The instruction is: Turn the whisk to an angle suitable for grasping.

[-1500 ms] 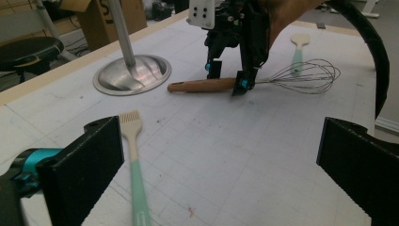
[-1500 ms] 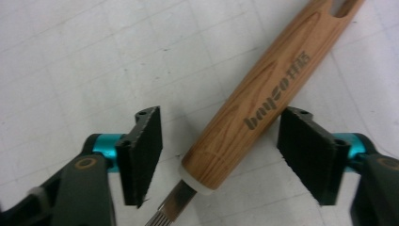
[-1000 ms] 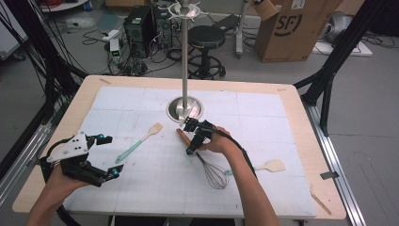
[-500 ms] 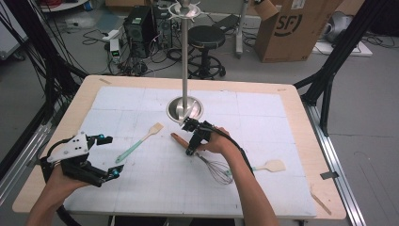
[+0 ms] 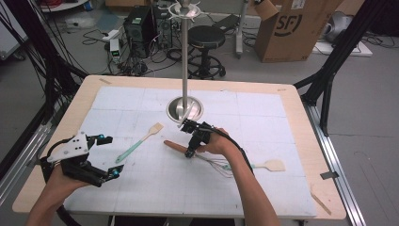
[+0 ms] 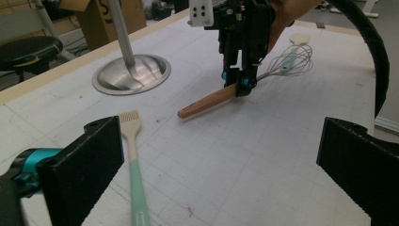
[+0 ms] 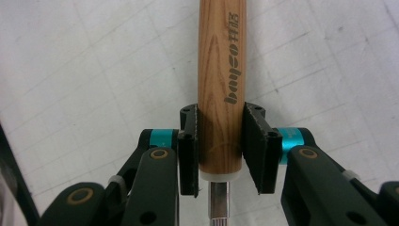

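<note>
right gripper | jaws just closed on whisk handle | lettering legible

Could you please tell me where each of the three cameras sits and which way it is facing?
High view: above the person's side, facing forward and down; both forearms, left gripper, right gripper.
Left gripper view: between its open jaws, across the table toward the whisk.
Right gripper view: down its jaws, shut on the whisk's wooden handle.
Shared: all show the whisk.

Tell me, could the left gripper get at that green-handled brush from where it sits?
Probably yes. The left gripper has its jaws wide open, and the brush lies flat on the mat just ahead with nothing between them. The right gripper is farther off, on the whisk.
</note>
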`<state>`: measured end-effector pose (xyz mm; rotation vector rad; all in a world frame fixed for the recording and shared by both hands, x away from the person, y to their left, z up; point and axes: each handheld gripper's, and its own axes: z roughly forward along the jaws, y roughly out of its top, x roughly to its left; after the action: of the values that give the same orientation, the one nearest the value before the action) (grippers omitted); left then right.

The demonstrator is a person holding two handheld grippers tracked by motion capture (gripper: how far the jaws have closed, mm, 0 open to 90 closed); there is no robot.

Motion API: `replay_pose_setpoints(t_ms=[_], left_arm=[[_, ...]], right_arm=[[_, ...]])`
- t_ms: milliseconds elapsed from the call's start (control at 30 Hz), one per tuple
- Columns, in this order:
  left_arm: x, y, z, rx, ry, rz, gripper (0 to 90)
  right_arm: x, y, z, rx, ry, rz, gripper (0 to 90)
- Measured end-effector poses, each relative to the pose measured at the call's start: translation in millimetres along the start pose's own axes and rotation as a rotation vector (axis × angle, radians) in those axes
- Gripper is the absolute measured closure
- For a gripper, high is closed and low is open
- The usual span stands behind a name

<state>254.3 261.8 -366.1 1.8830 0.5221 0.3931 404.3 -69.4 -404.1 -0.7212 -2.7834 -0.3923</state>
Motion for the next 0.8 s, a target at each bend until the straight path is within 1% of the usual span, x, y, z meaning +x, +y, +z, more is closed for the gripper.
replay_pose_setpoints(t_ms=[167,267,300,367,400,433,467,533,567,600,733,767,800], left_arm=[[0.2,0.1,-0.2,0.0,0.002,0.002,1.7],[0.0,0.0,0.1,0.0,0.001,0.0,1.6],[-0.8,0.1,0.7,-0.003,0.001,-0.003,1.7],[-1.0,0.3,0.6,-0.001,0.0,-0.001,1.7],[-1.1,0.5,0.8,-0.001,-0.001,0.002,1.7],[-1.4,0.6,0.8,-0.002,0.0,0.001,1.6],[-1.6,0.7,0.9,-0.002,0.001,0.0,1.7],[-1.6,0.7,0.9,-0.002,0.0,0.0,1.6],[-1.3,0.6,0.7,0.001,-0.003,0.002,1.6],[-1.3,0.6,0.7,0.001,-0.003,0.002,1.6],[-0.7,0.2,0.7,0.0,0.0,0.001,1.7],[-0.5,0.2,0.7,0.0,0.0,0.002,1.7],[-0.5,0.3,0.7,-0.001,-0.001,0.002,1.7]], right_arm=[[1.8,-3.5,-4.2,0.002,0.024,0.003,68.8],[3.3,-5.1,-7.8,-0.006,0.024,0.01,68.8],[3.8,-7.0,-11.6,-0.016,0.027,-0.001,68.8],[4.7,-7.9,-14.3,-0.033,0.019,0.001,68.9],[4.7,-7.9,-14.3,-0.033,0.019,0.001,68.9],[4.8,-8.5,-16.1,-0.041,0.02,-0.008,68.9],[5.5,-8.6,-18.1,-0.062,0.018,-0.012,68.9],[6.0,-8.7,-19.7,-0.062,0.026,-0.009,68.9],[7.5,-8.3,-20.8,-0.077,0.034,-0.009,68.9],[7.5,-8.3,-20.8,-0.077,0.034,-0.009,68.9],[9.0,-7.7,-21.0,-0.079,0.039,-0.02,68.9],[9.9,-7.0,-21.5,-0.089,0.044,-0.026,68.9],[10.9,-6.5,-22.1,-0.093,0.05,-0.018,68.9]])
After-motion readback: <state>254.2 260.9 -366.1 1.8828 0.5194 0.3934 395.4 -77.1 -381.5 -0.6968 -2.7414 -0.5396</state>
